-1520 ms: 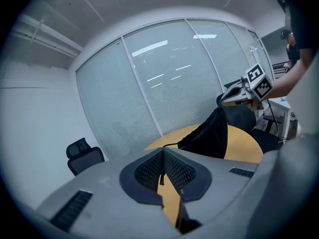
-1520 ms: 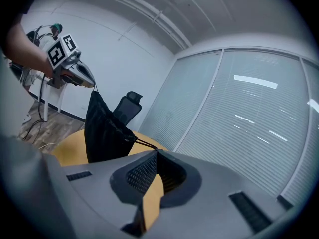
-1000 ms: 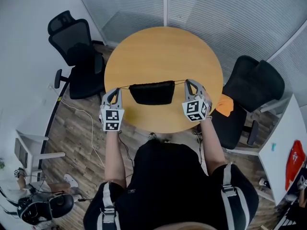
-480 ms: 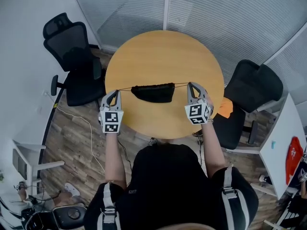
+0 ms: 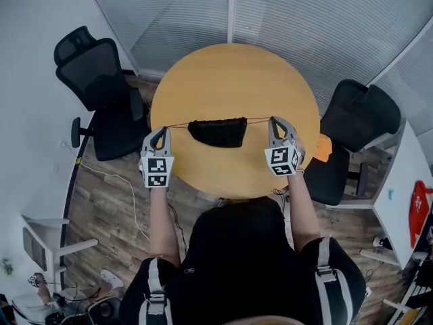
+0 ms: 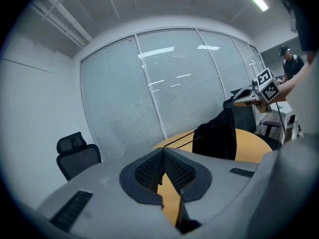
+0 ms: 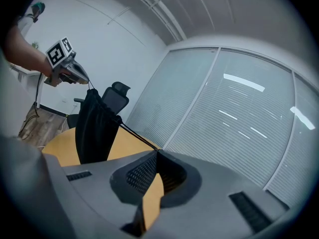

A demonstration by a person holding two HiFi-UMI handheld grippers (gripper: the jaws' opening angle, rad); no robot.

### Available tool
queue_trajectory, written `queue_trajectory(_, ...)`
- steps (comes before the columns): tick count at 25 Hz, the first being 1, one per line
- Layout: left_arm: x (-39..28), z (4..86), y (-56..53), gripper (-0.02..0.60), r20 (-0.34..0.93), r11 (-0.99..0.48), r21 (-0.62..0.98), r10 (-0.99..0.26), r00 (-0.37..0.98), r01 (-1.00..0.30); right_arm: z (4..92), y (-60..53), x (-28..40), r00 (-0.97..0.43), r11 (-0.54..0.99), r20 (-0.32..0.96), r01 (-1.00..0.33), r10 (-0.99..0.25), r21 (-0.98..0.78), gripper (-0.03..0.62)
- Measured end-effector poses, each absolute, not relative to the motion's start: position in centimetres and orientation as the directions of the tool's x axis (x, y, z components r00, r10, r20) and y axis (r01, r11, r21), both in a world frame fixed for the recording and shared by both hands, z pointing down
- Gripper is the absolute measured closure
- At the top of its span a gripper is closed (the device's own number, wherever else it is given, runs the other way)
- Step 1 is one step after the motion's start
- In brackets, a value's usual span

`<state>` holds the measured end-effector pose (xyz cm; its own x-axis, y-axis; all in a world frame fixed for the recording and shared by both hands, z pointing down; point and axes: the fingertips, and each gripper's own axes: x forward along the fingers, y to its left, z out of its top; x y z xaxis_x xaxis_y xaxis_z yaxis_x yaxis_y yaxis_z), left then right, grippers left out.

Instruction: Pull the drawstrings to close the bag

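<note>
And there it was, the black bag (image 5: pixel 218 133) strung up between the two hands, hanging over the near half of the round table (image 5: pixel 233 73). The left hand-held gripper (image 5: pixel 162 130) had its jaws pressed right together on the left drawstring (image 5: pixel 177 123). Its own view showed the cord running straight out of the closed pads toward the bag. Same story on the other side: the right hand-held gripper (image 5: pixel 275 120) was clamped tight on the right drawstring (image 5: pixel 259 120), with nothing else between its jaws. Both cords were taut, drawn out in one nearly straight line from hand to hand, and the bag dangled from the middle of it. Whether the bag's bottom edge brushed the table, I could not tell.

How far along? By my reckoning, well into the pull but not finished. Both strings were caught and under tension, so the grasping part was done. From the gripper views, the top hem looked puckered and gathered where the cords came out. From above, though, the mouth showed as a band about as wide as the bag's body, so it did not look fully cinched. What seemed left was more of the same: draw the hands farther apart until the neck bunched up tight. Black office chairs (image 5: pixel 101 93) stood off either side of the table, well clear of the action.
</note>
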<state>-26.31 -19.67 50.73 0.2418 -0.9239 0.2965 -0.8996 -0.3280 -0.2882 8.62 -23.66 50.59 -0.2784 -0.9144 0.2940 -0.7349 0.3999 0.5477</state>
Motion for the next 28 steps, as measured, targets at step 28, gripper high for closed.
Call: queue_trajectory(28, -29.8, 51.7, -22.7, 0.565, 0.312, -0.324, -0.287, -0.921, 0.232, -0.901, 51.9, -26.4, 10.2, -0.21, 0.358, 0.313, -0.75, -0.926, 0.556, 0.537)
